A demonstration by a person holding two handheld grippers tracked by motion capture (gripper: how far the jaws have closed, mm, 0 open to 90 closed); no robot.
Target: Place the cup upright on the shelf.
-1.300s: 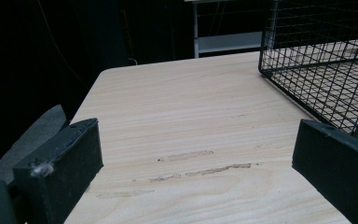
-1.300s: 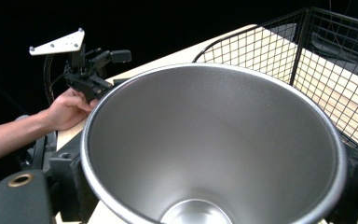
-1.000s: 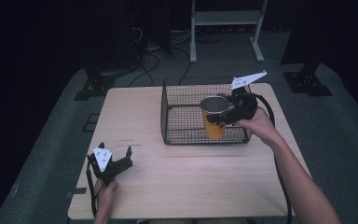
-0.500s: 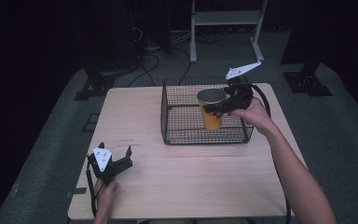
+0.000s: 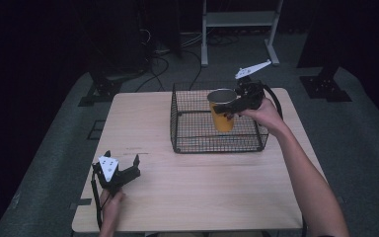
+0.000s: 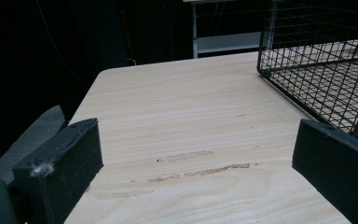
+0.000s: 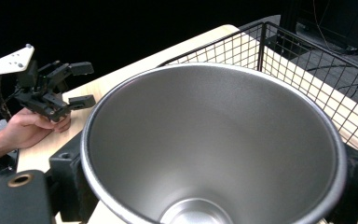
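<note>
- Right gripper [image 5: 225, 109]: clamped on yellow cup [image 5: 221, 116], held upright above wire basket [image 5: 197, 138].
- Left gripper [image 5: 123, 165]: jaws spread, nothing between them, resting on desk [image 5: 202, 187] near its front-left corner.

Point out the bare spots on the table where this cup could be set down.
The light wooden table is bare across its front, between the left gripper and the right forearm, and along its left side beside the black wire basket. The back right is crowded: the basket sits there, with the right gripper holding the yellow steel-lined cup above it.
</note>
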